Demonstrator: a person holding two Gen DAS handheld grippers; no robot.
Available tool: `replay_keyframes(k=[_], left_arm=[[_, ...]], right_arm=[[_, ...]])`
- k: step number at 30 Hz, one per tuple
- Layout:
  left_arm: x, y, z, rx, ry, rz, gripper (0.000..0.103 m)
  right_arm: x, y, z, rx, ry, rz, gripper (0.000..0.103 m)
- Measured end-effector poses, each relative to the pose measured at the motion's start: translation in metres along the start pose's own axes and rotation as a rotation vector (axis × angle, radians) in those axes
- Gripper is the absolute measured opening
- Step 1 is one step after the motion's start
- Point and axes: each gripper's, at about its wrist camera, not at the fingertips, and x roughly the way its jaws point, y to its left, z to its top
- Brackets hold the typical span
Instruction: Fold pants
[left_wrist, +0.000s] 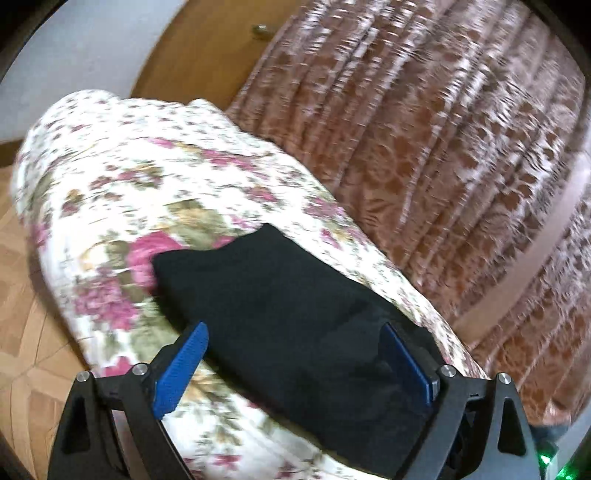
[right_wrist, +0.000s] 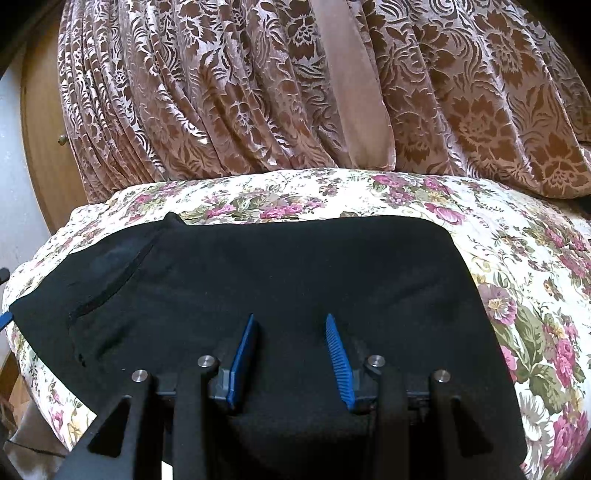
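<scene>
Black pants (right_wrist: 295, 266) lie folded flat on a floral bedspread (right_wrist: 517, 258), with a pocket seam showing at the left. My right gripper (right_wrist: 290, 317) hovers low over the near part of the pants, its blue fingers (right_wrist: 242, 365) partly apart and no cloth pinched between them. In the left wrist view, one end of the pants (left_wrist: 280, 295) lies across the bedspread (left_wrist: 129, 177). My left gripper (left_wrist: 293, 326) stands wide open just above that cloth, one blue finger (left_wrist: 181, 369) on each side and nothing gripped. The picture is blurred by motion.
A brown patterned curtain (right_wrist: 258, 92) hangs right behind the bed. A wooden door (left_wrist: 207, 55) with a small knob stands at the bed's end. Parquet floor (left_wrist: 22, 332) lies beside the bed. A blue fingertip (right_wrist: 5, 319) shows at the left edge of the right wrist view.
</scene>
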Motion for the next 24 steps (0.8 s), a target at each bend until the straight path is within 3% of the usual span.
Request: replay_keyframes(k=[5,10,19,21,24], left_arm=[[0.010,0.020,-0.002,-0.082,0.062,0.019,0.094],[0.027,0.023,-0.003,-0.074,0.127,-0.012,0.094],[0.050,0.029,0.007,-0.117,0.103,-0.073,0.093],[0.055,0.029,0.010,-0.126,0.111,-0.090,0.088],[0.065,0.029,0.014,-0.157,0.142,-0.085,0.062]], right_arm=[[0.000,0.000,0.000,0.006,0.001,0.001,0.040],[0.000,0.000,0.000,0.004,0.001,0.001,0.040],[0.000,0.000,0.000,0.006,0.000,0.001,0.040],[0.000,0.000,0.000,0.003,0.000,0.000,0.040],[0.000,0.000,0.000,0.006,0.000,0.001,0.040]])
